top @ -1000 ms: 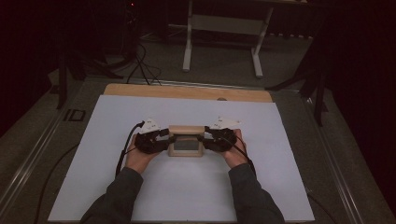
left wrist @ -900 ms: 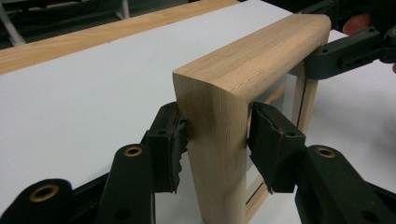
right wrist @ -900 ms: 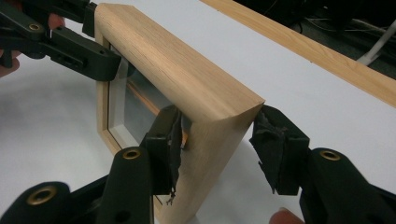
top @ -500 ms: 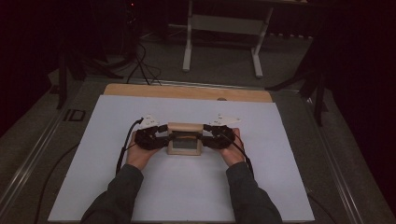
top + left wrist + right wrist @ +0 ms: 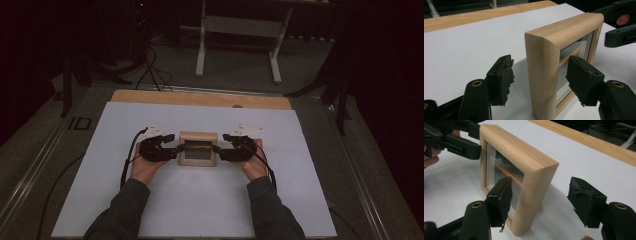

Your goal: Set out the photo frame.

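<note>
A small wooden frame [image 5: 198, 148] stands upright on the white worktop [image 5: 200, 210], directly between the two hand-held grippers. The left hand-held gripper [image 5: 170, 149] straddles the frame's left side post: in the left gripper view, one foam pad [image 5: 501, 77] stands clear behind the wood and the other pad [image 5: 581, 77] sits in front of the glass pane, neither pressing. Its jaws have just been opening and stand spread with the post between them. The right hand-held gripper [image 5: 223, 150] mirrors this at the frame's right side post; in the right gripper view, one pad [image 5: 501, 200] hangs before the glass and the other [image 5: 584, 202] stands well off the back. Its jaws too have just been opening, spread around the post without gripping it.
</note>
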{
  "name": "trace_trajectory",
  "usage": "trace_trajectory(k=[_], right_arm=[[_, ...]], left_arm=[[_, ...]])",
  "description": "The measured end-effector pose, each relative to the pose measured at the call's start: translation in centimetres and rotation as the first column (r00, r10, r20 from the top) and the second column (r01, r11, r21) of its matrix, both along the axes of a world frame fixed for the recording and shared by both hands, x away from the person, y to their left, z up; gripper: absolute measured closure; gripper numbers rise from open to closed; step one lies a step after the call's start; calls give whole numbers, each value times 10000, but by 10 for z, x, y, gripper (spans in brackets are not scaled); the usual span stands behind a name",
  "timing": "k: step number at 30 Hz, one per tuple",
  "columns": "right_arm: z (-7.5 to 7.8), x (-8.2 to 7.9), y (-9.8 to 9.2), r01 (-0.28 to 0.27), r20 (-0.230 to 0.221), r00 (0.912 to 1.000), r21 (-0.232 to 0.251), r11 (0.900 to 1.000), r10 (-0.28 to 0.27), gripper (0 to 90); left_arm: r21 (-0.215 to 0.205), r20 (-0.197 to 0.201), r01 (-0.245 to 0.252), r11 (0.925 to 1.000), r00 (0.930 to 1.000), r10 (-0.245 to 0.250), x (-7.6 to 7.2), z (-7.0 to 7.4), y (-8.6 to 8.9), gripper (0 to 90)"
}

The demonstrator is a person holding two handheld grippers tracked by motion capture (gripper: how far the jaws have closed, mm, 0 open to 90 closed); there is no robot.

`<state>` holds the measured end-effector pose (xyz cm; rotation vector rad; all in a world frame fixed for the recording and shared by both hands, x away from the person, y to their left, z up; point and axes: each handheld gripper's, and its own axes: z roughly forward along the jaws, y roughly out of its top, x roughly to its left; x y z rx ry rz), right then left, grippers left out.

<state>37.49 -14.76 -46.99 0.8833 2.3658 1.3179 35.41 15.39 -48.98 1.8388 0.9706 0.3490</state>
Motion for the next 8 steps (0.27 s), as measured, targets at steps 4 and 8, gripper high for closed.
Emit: trace_trajectory(k=[4,8], right_arm=[[3,-6,-7,-23,19,10000,93,10000,23,342],[3,-12,-17,65,-82,9999,172,9998,-64,315]], left_arm=[[65,0,-209,9998,9998,209,-12,4,8,369],[366,75,-432,9984,9990,429,-25,6,16,366]])
